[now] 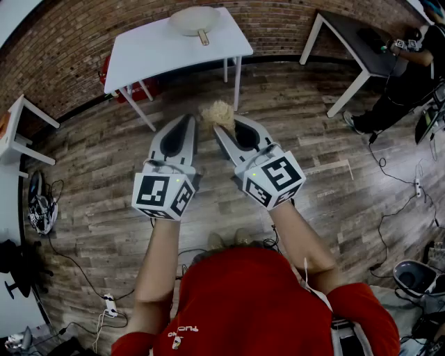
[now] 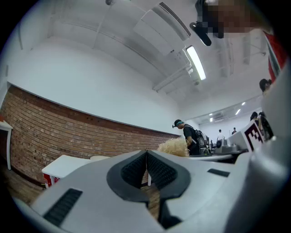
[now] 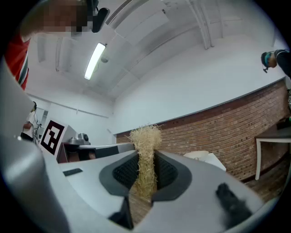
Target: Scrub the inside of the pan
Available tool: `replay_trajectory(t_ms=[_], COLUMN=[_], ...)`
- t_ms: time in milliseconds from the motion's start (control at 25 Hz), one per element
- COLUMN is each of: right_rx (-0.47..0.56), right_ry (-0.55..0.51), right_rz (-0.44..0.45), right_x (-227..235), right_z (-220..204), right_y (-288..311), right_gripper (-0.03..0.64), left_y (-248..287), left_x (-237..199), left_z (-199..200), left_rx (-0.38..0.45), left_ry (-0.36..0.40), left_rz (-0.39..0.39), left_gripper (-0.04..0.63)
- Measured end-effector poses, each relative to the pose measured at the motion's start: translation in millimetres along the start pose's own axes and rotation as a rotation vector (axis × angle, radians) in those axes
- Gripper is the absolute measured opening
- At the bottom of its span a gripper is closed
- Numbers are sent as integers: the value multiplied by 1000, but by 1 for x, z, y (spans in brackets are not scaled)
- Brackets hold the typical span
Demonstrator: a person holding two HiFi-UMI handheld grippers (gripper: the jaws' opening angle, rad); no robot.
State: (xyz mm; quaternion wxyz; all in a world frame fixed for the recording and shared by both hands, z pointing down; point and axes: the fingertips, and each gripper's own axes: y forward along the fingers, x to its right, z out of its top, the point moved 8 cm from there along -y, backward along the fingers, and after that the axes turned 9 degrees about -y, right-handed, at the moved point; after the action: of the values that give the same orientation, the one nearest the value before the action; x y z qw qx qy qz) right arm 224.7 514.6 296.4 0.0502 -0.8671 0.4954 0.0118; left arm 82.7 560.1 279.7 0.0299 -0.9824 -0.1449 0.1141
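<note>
Pan [image 1: 193,19] sits on the white table [image 1: 160,52] well ahead, so I'm at the approach step, right gripper [image 1: 226,126] clenched on the straw scrubber [image 3: 145,141] (left gripper [image 2: 146,170] closed, empty); next: carry scrubber fwd into it.

white table [image 1: 160,52] near brick wall [image 1: 62,49]; wood floor [image 1: 104,208]

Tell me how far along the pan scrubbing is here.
Done: the right gripper has the straw-coloured scrubber clamped between its jaws. In hand: both grippers are held up over the floor, short of the white table. Left: all the scrubbing. The pan sits on that table with nothing touching it, and the left gripper is shut on nothing.
</note>
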Motion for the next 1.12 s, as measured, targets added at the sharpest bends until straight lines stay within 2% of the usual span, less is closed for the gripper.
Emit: replay_trajectory(t_ms=[520,1120], right_rx=[20,21], right_ry=[13,35], right_rz=[23,64], right_x=[20,70], right_z=[4,-2], right_y=[-8,-18], right_gripper=[86,86], left_y=[12,38], left_x=[13,28], left_z=[-5,-10], left_rx=[9,21], left_ry=[0,27], left_rz=[14,93], left_gripper=[15,15])
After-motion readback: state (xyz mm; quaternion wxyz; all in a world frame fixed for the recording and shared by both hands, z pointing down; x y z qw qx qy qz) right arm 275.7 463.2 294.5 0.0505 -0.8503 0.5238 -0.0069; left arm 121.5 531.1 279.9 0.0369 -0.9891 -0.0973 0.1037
